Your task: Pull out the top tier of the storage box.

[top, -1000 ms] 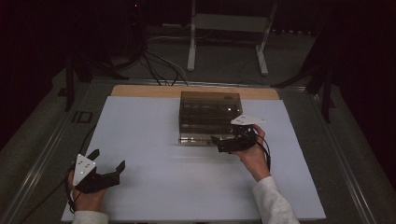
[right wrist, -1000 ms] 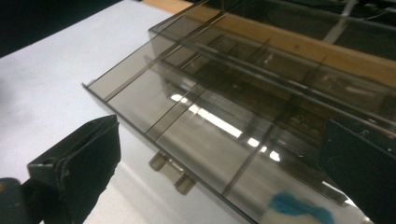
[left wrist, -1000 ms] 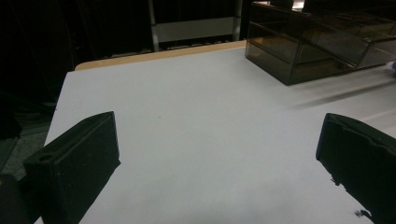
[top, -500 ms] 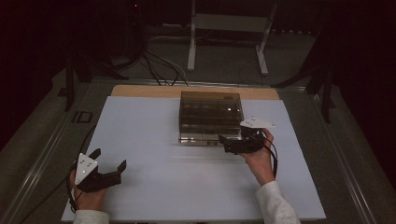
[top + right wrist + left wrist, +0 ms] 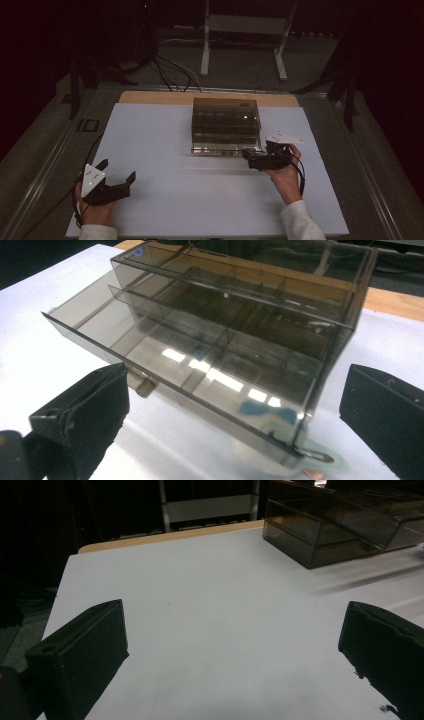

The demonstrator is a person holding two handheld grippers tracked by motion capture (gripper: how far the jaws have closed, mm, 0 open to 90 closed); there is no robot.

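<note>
Smoked-plastic drawer cabinet stands at the far middle of the white table mat, its long axis running across the table, parallel to the wooden table edge behind it. Its bottom drawer is partly pulled out toward the person, and a small pull tab projects from the drawer's front wall. The right gripper sits just beside the cabinet's front right corner — by far the nearer of the two tools — with its jaws spread apart and nothing between them. In the right gripper view the drawer front runs obliquely between the jaws, from upper left to lower right, with the tab close to the left jaw and the drawer's near corner low between the two. The left gripper rests near the front left corner of the mat, well apart from the cabinet, which lies ahead and to its right; its jaws are likewise spread and empty. The judgement follows that any further move on the drawer belongs to the right hand — the jaws must be swung so the tab or the front wall falls squarely between them.
</note>
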